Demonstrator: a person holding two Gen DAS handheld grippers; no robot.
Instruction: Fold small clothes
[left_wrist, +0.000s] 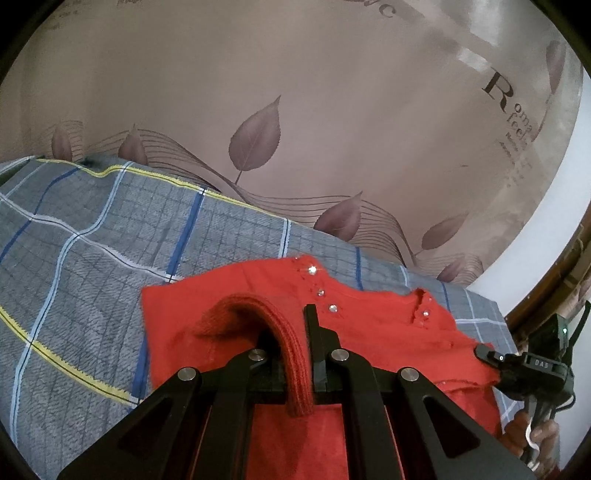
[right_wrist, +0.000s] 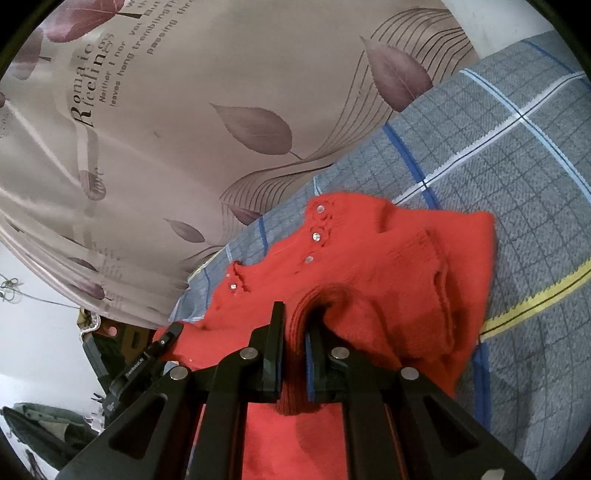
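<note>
A small red knitted garment (left_wrist: 373, 325) with shiny round studs lies on a grey checked blanket (left_wrist: 74, 251). My left gripper (left_wrist: 291, 332) is shut on a ribbed red edge of the garment, which arches up over its left finger. In the right wrist view the same red garment (right_wrist: 369, 258) spreads ahead, and my right gripper (right_wrist: 295, 325) is shut on a bunched ribbed edge of it. The other gripper (left_wrist: 517, 365), held by a hand, shows at the garment's right edge in the left wrist view, and at the lower left (right_wrist: 162, 343) in the right wrist view.
A brownish curtain (left_wrist: 295, 110) printed with leaves and lettering hangs behind the blanket. A white wall (left_wrist: 546, 236) and a wooden frame (left_wrist: 554, 295) stand at the right. The blanket (right_wrist: 498, 166) extends far to the right; dark clutter (right_wrist: 55, 424) lies at lower left.
</note>
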